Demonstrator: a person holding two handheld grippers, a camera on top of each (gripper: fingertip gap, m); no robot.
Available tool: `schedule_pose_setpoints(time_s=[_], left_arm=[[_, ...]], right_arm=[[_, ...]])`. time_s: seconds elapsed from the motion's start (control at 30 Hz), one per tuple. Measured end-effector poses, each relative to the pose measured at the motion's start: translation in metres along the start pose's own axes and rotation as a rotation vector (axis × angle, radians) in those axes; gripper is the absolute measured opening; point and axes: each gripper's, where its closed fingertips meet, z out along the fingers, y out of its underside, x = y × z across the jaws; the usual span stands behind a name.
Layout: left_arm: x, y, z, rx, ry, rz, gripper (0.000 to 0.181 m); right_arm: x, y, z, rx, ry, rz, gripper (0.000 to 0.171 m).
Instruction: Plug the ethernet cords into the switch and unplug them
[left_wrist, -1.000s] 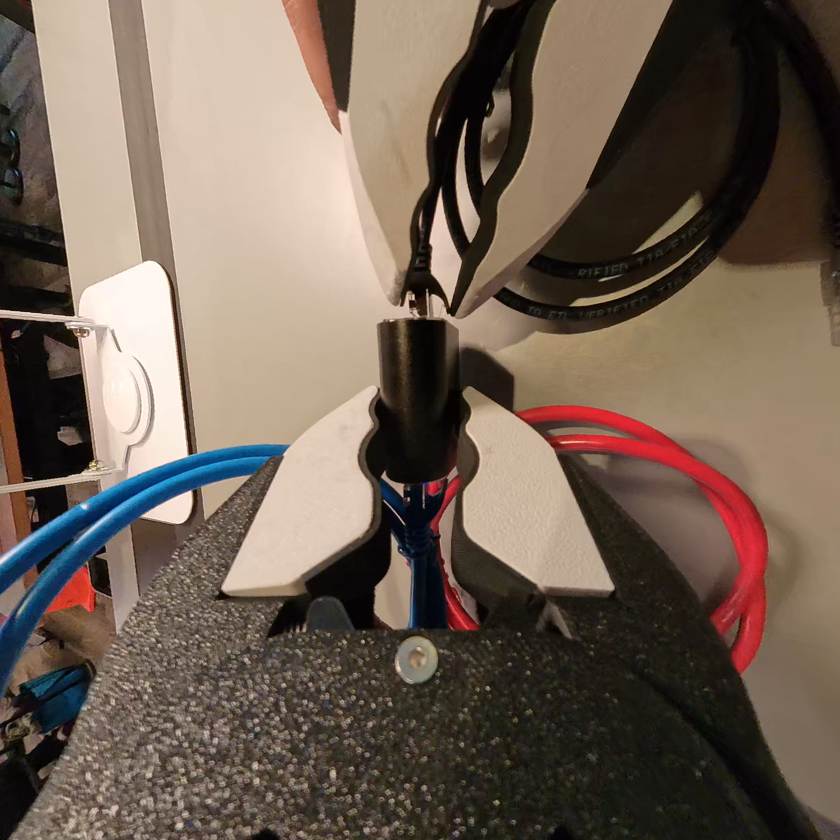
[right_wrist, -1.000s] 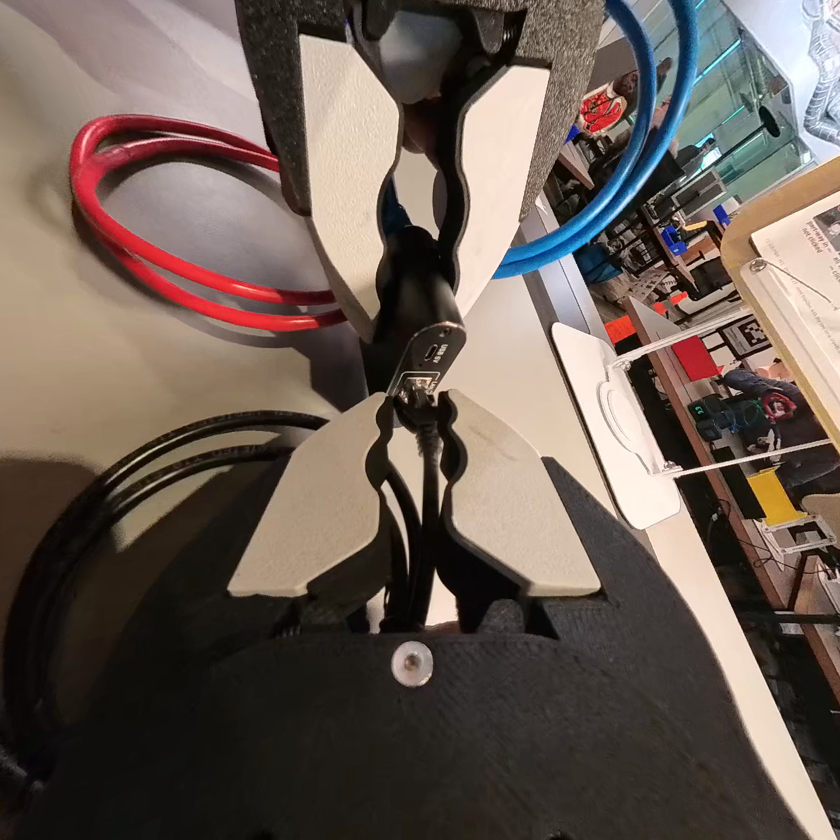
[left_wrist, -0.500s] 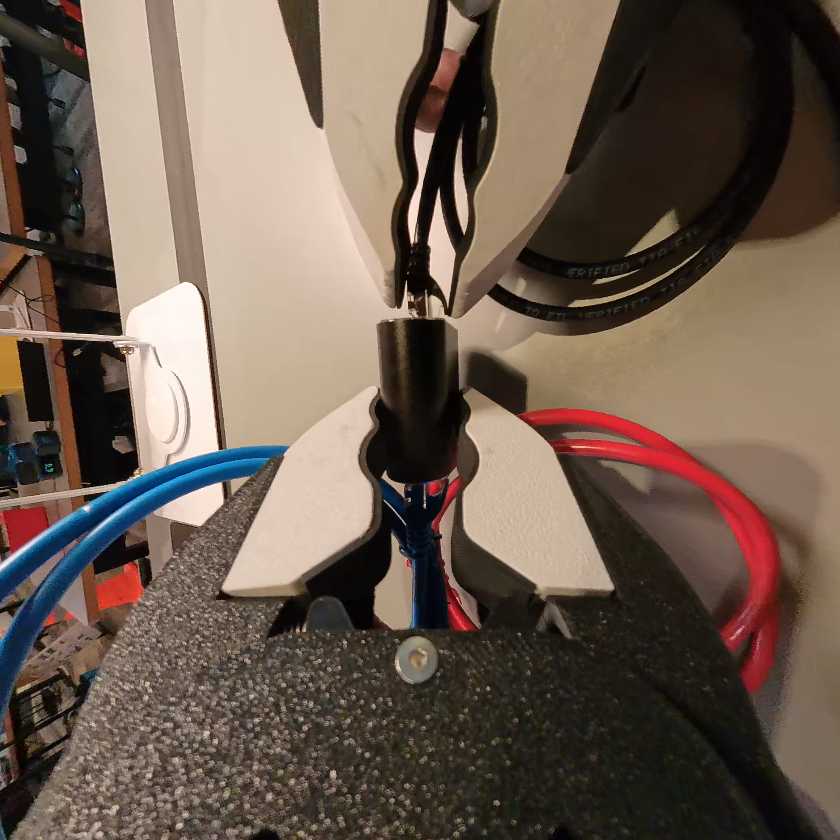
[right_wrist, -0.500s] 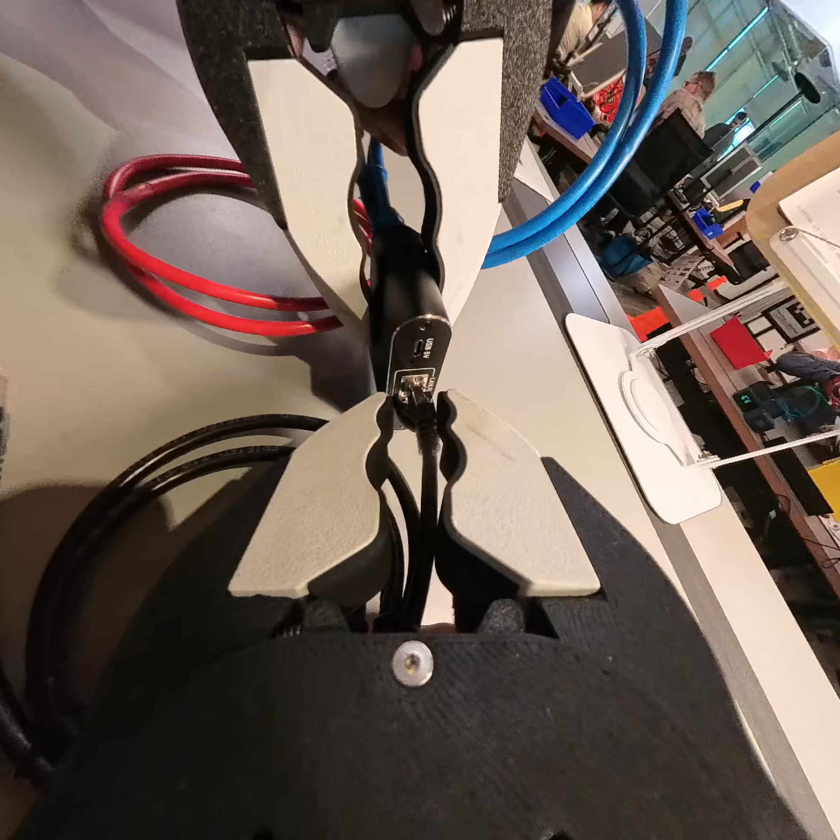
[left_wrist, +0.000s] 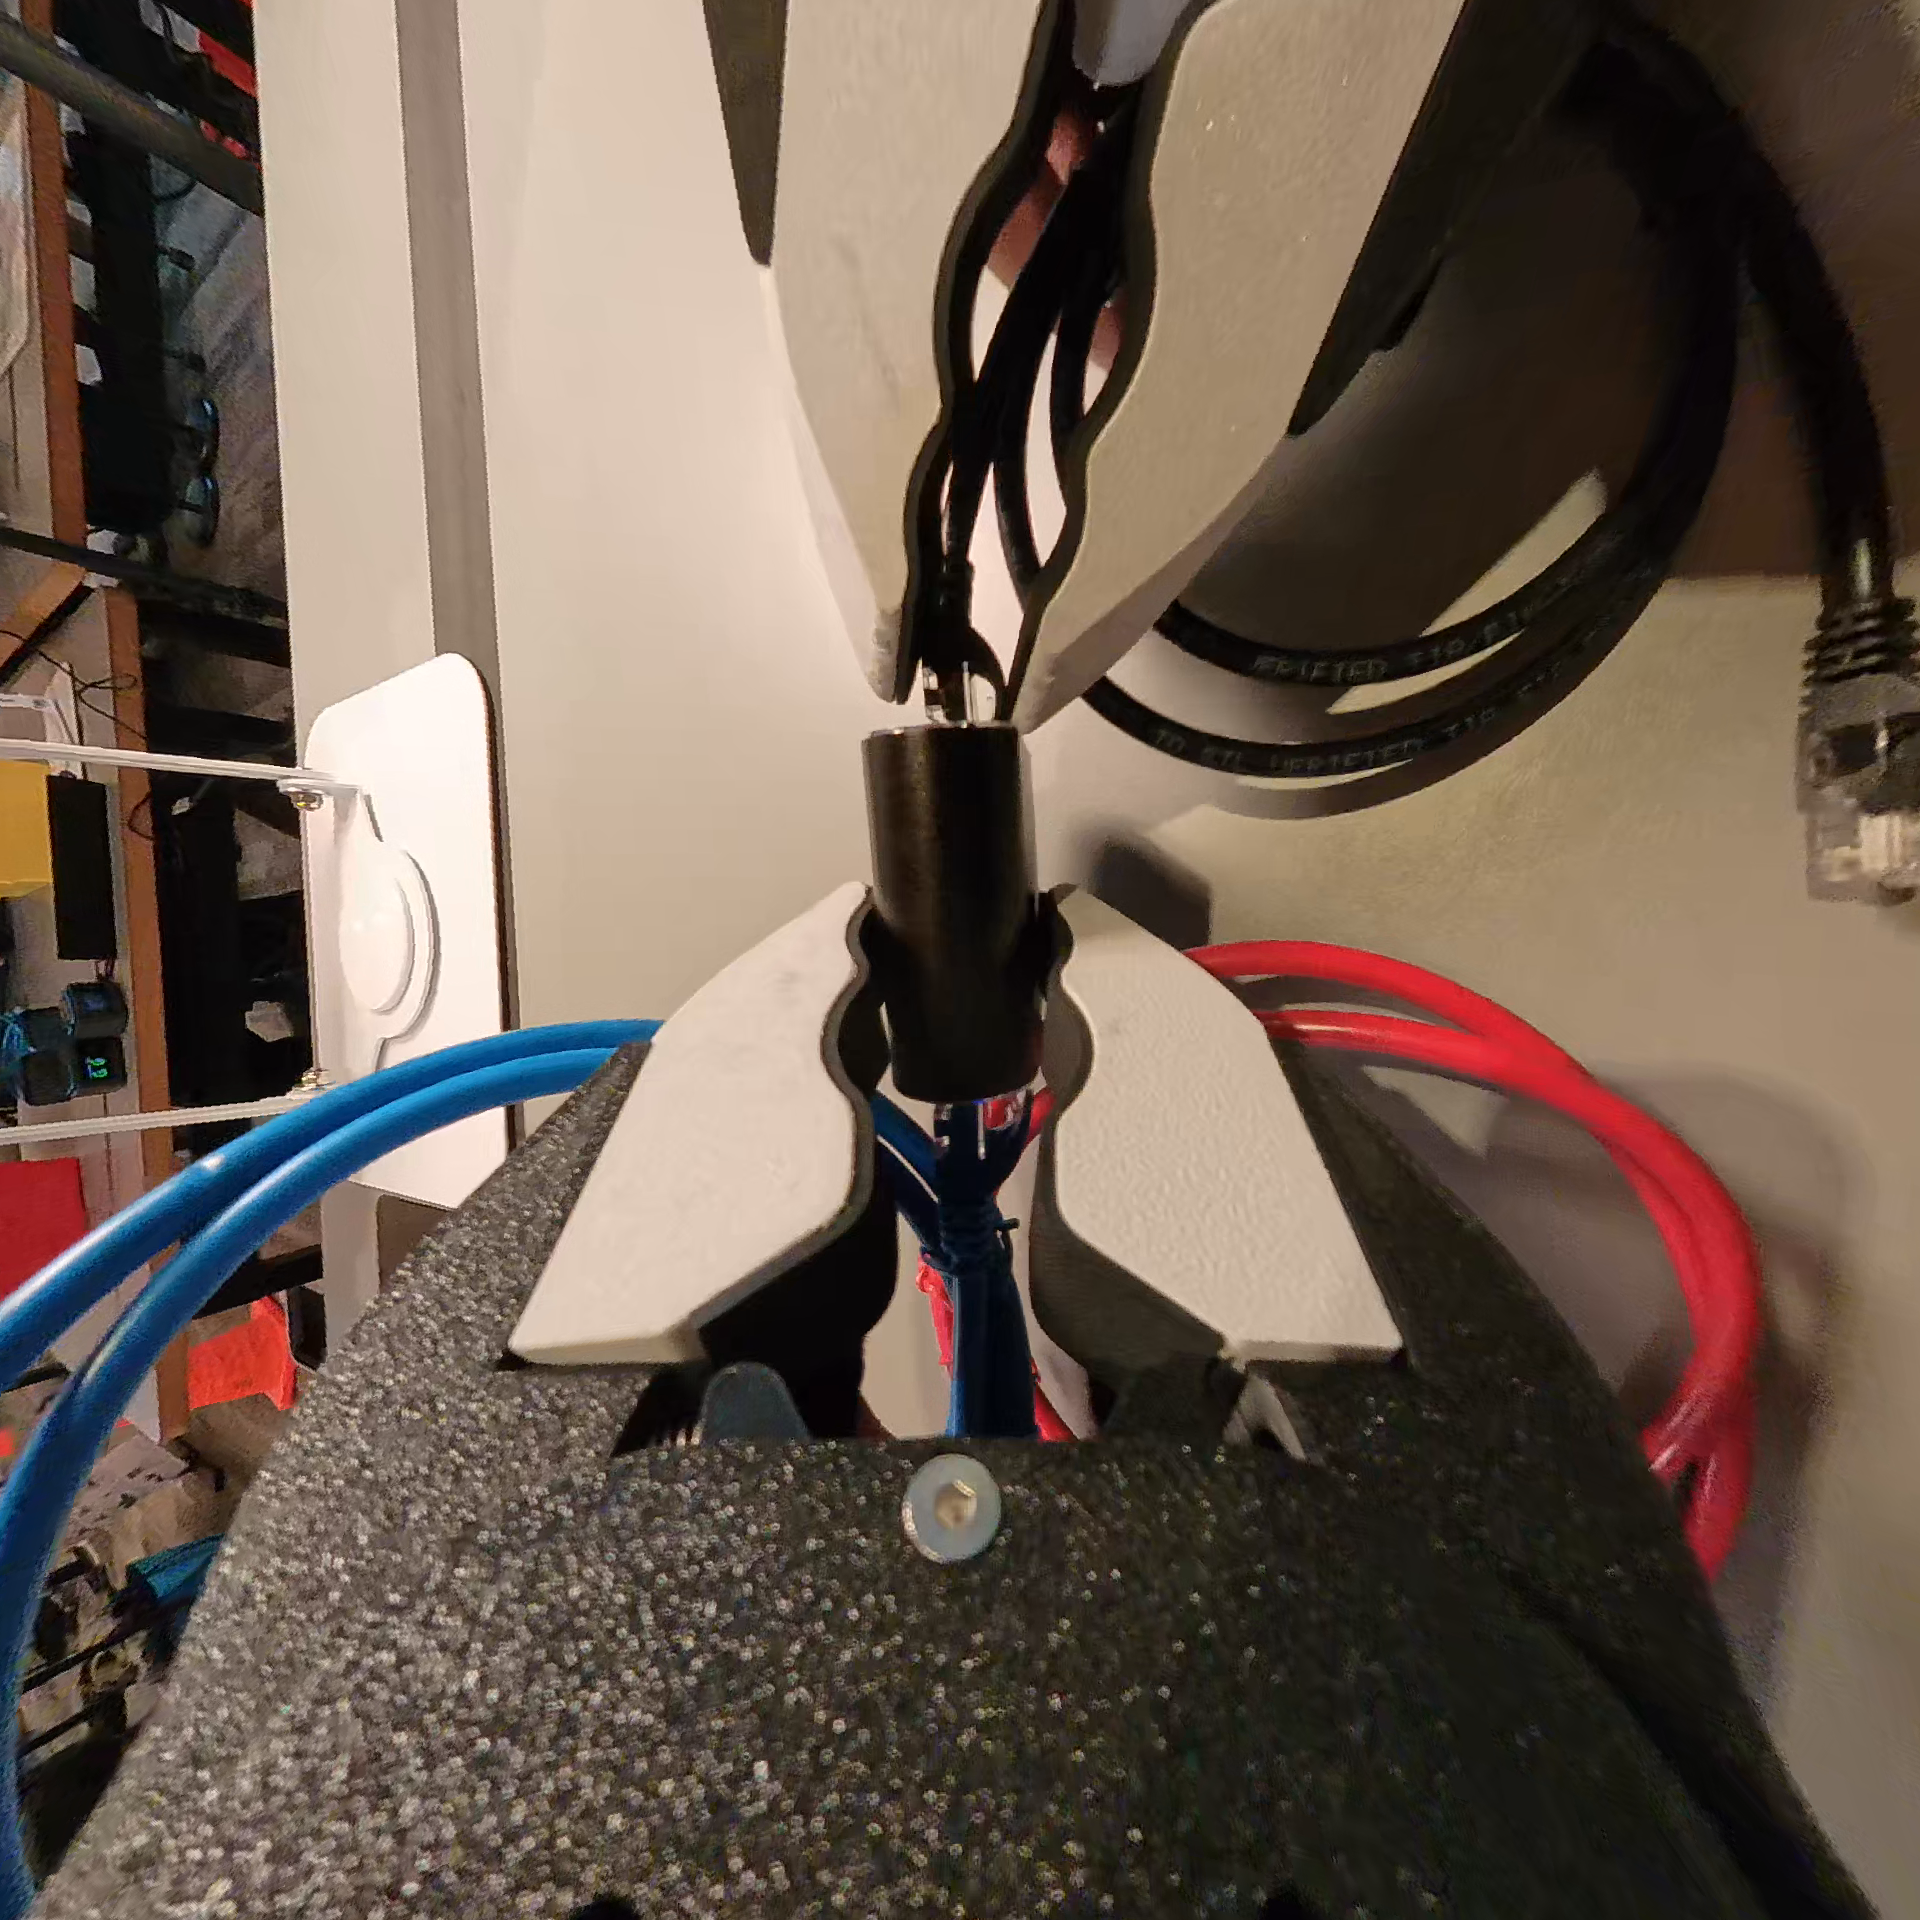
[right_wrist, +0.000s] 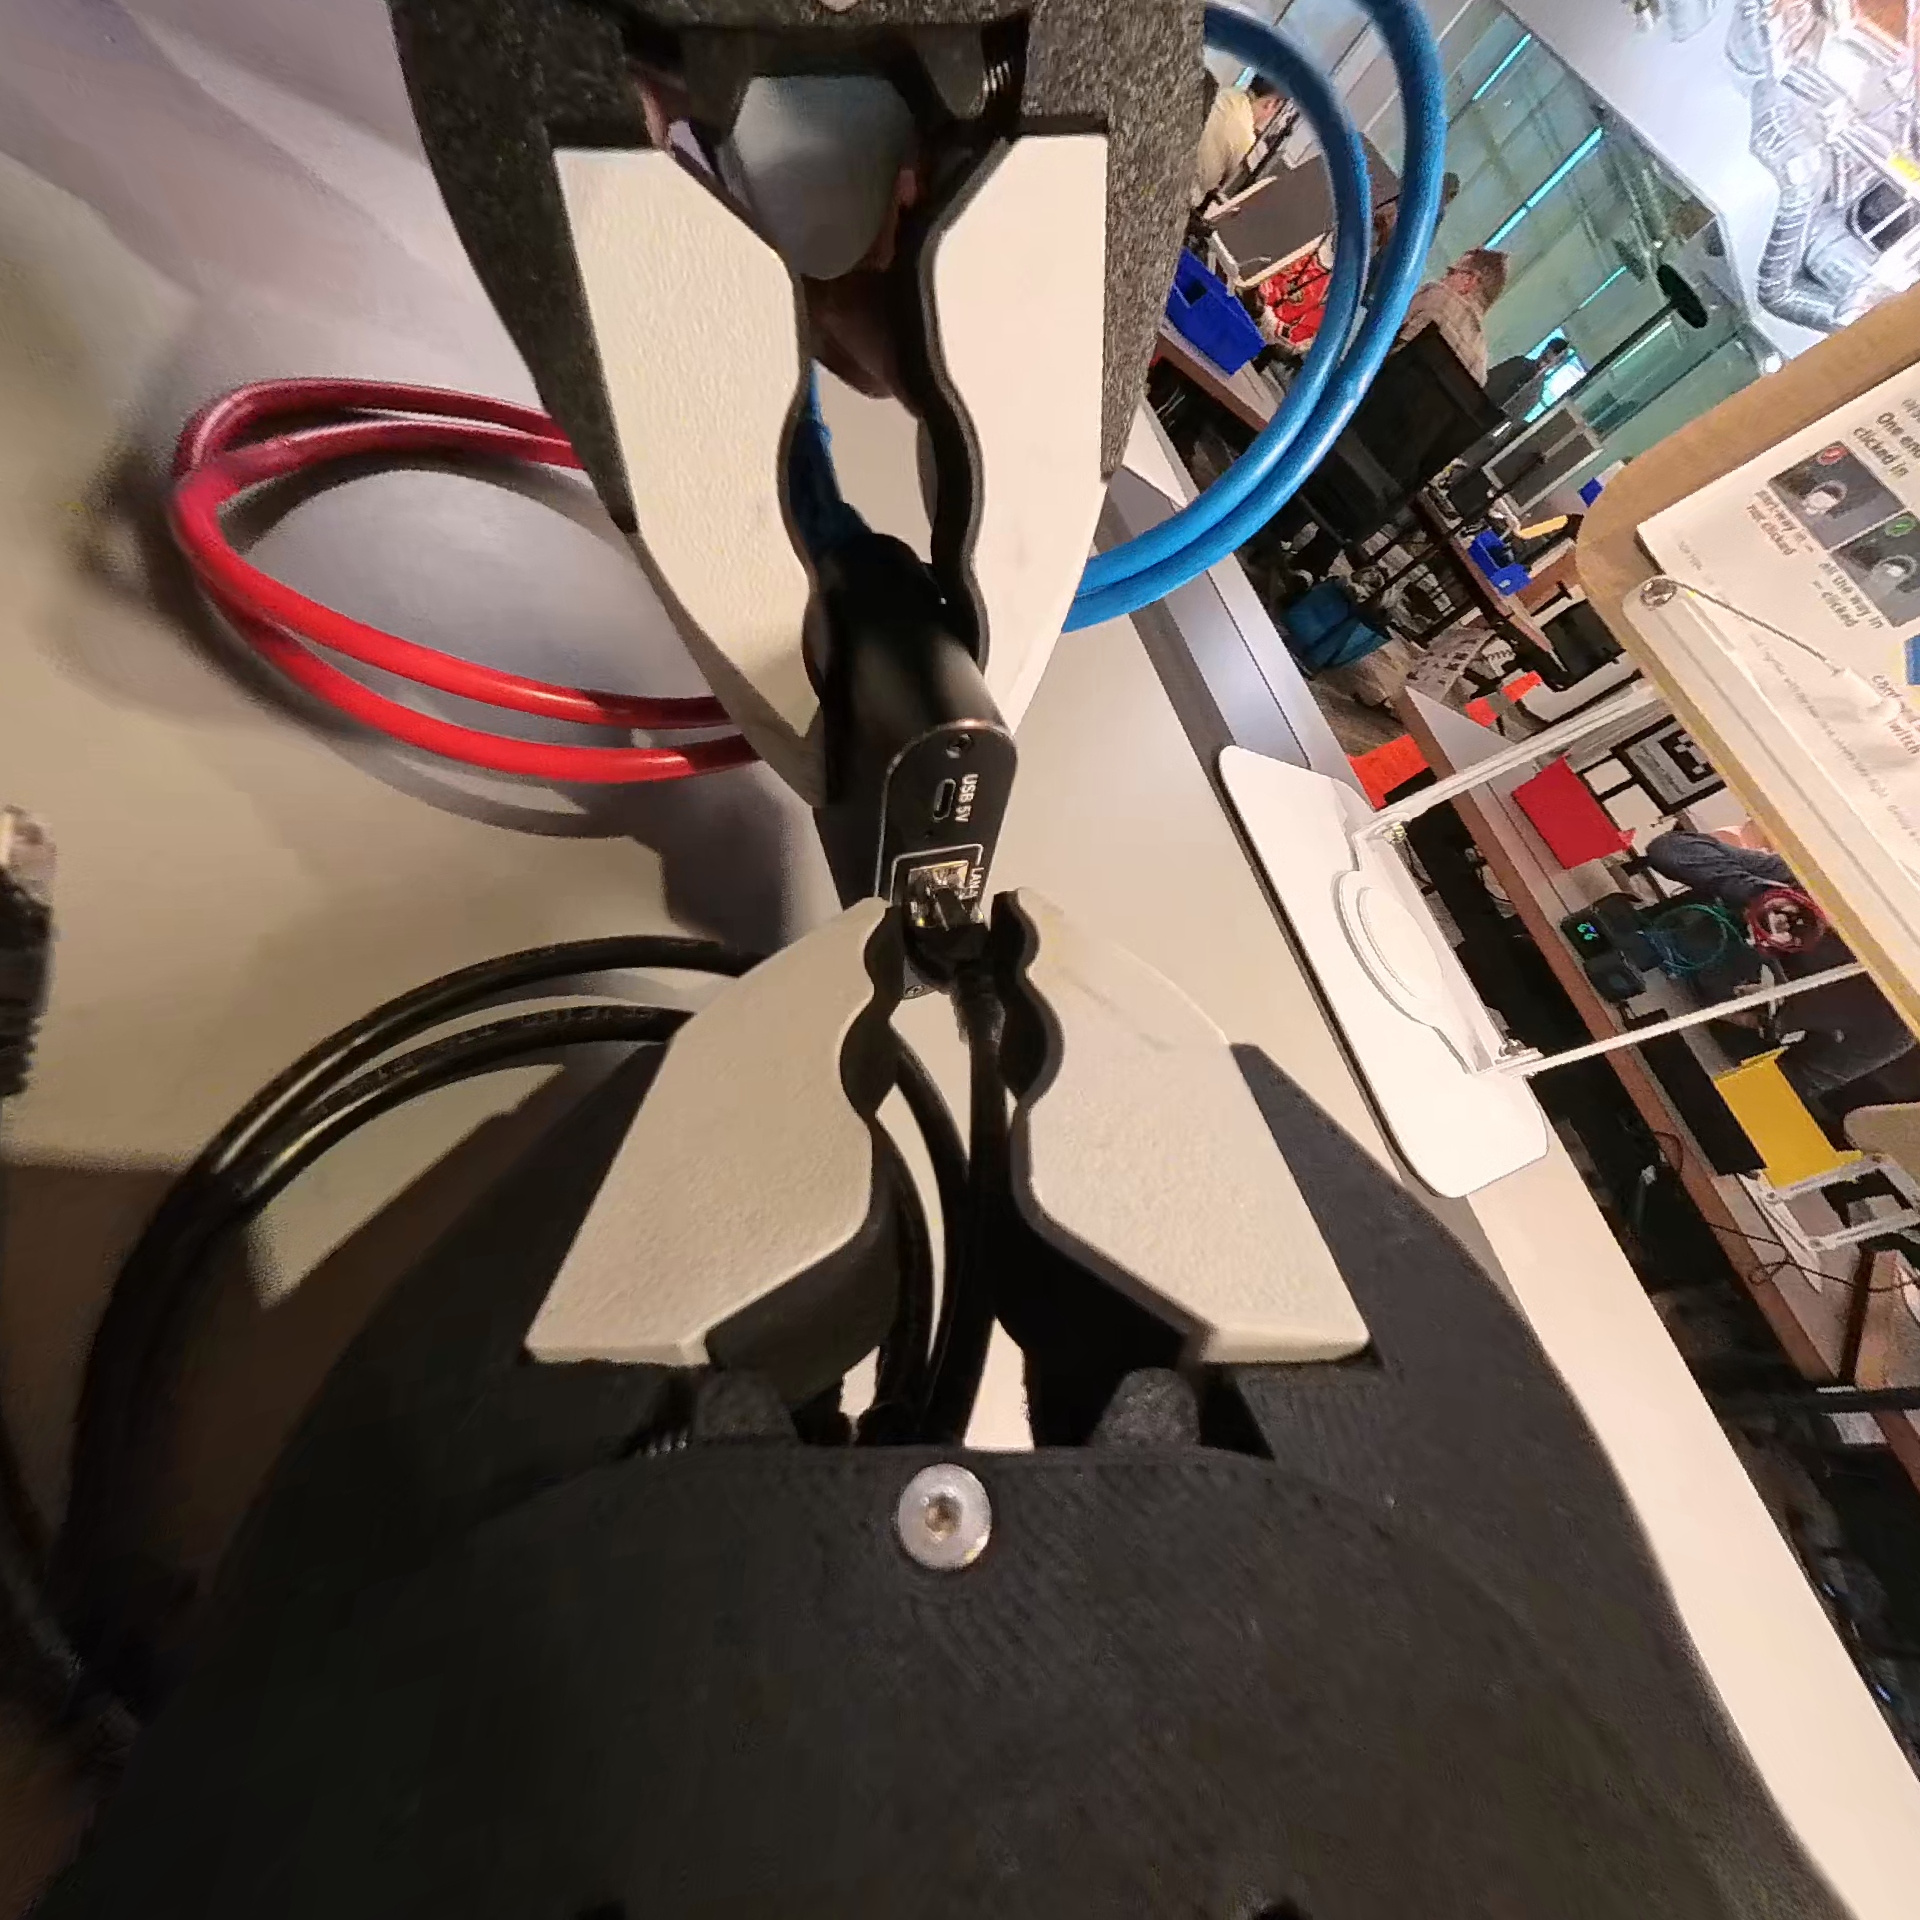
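Note:
My left gripper (left_wrist: 956, 920) is shut on the small black switch (left_wrist: 951, 831) and holds it above the white table. A blue cord (left_wrist: 312, 1122) and a red cord (left_wrist: 1558, 1091) are plugged into the switch's near end. My right gripper (right_wrist: 940, 925) is shut on the plug of the black ethernet cord (right_wrist: 468, 1008), and the plug sits in the port on the switch's end face (right_wrist: 940, 769). The two grippers face each other tip to tip. The right gripper (left_wrist: 961, 675) shows above the switch in the left wrist view. The black cord's other plug (left_wrist: 1860, 748) lies loose on the table.
A white stand base with a clear acrylic holder (right_wrist: 1382, 987) sits near the table edge (right_wrist: 1195, 623). A wooden board with a printed sheet (right_wrist: 1766, 623) stands at the right. Beyond the edge is a workshop with desks and people. The red cord loops (right_wrist: 416, 665) lie on the table. The tips of both grippers are at nearly the same place.
Both grippers keep their holds with the plug at the port. The joined pair has shifted slightly over the table. The black cord's loose plug has come into view.

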Motion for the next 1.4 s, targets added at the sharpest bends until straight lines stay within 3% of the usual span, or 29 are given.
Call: schedule_pose_setpoints(time_s=[0.37, 0.83, 1.03, 1.13, 1.2, 1.4], left_arm=[[-0.012, -0.006, 0.009, 0.038, -0.111, -0.059, 0.027], [-0.016, -0.01, 0.026, 0.086, -0.269, 0.031, 0.027], [-0.021, -0.007, 0.03, 0.023, -0.395, 0.109, 0.028], [-0.025, 0.016, 0.037, -0.091, -0.456, 0.135, 0.031], [-0.029, 0.025, 0.033, -0.07, -0.469, 0.087, 0.028], [-0.038, 0.032, 0.032, -0.047, -0.489, 0.006, 0.027]], right_arm=[[0.018, 0.004, -0.006, -0.066, 0.134, -0.025, 0.015], [0.022, 0.019, -0.011, -0.11, 0.125, 0.008, 0.014], [0.023, 0.023, -0.012, -0.224, 0.222, -0.181, 0.015], [0.034, 0.009, -0.024, -0.216, 0.333, -0.338, 0.015], [0.036, 0.006, -0.032, -0.215, 0.335, -0.389, 0.014], [0.045, 0.022, -0.044, -0.155, 0.269, -0.088, 0.015]])
